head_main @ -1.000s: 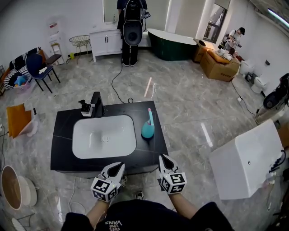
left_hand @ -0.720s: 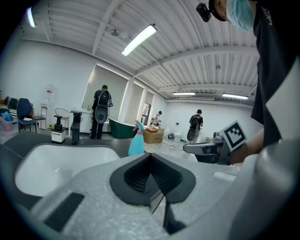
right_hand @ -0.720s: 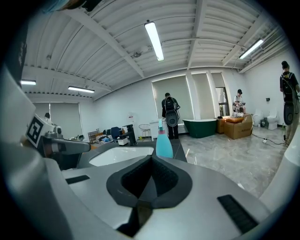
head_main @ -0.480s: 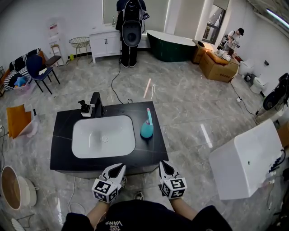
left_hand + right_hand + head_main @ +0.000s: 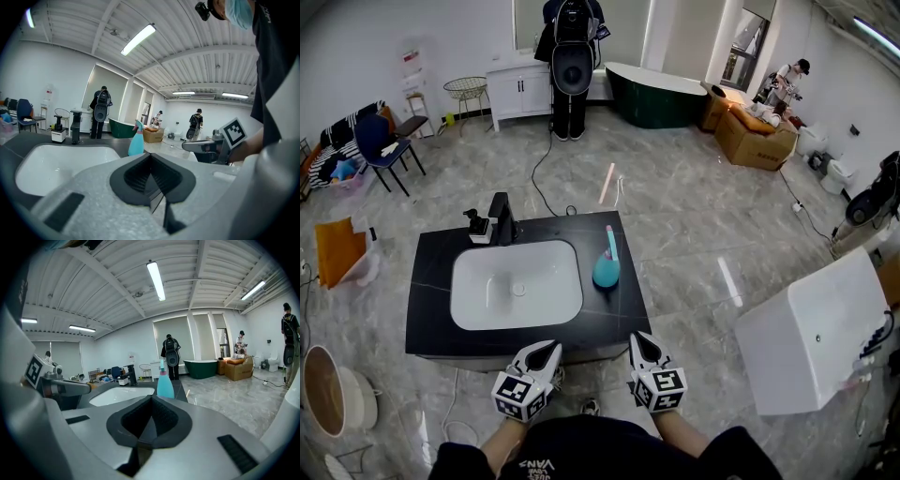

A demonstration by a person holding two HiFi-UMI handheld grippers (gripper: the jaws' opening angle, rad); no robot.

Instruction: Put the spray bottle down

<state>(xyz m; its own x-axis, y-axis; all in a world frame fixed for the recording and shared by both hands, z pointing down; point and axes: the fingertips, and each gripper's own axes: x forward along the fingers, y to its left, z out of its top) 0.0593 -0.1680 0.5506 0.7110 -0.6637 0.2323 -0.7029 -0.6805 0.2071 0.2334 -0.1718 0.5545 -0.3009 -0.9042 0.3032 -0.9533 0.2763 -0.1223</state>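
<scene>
Teal and bulb-bodied, the spray bottle (image 5: 607, 265) stood upright on the matte black counter (image 5: 431, 281), just right of the glossy white, round-cornered basin (image 5: 516, 286) and well apart from both tools. Its print was too small to read, and your forearms were cut off at the head view's bottom edge. Your left gripper (image 5: 547, 348) and right gripper (image 5: 639, 332) hung just short of the counter's near edge, each with its ribbed dark pads pressed together on nothing.
</scene>
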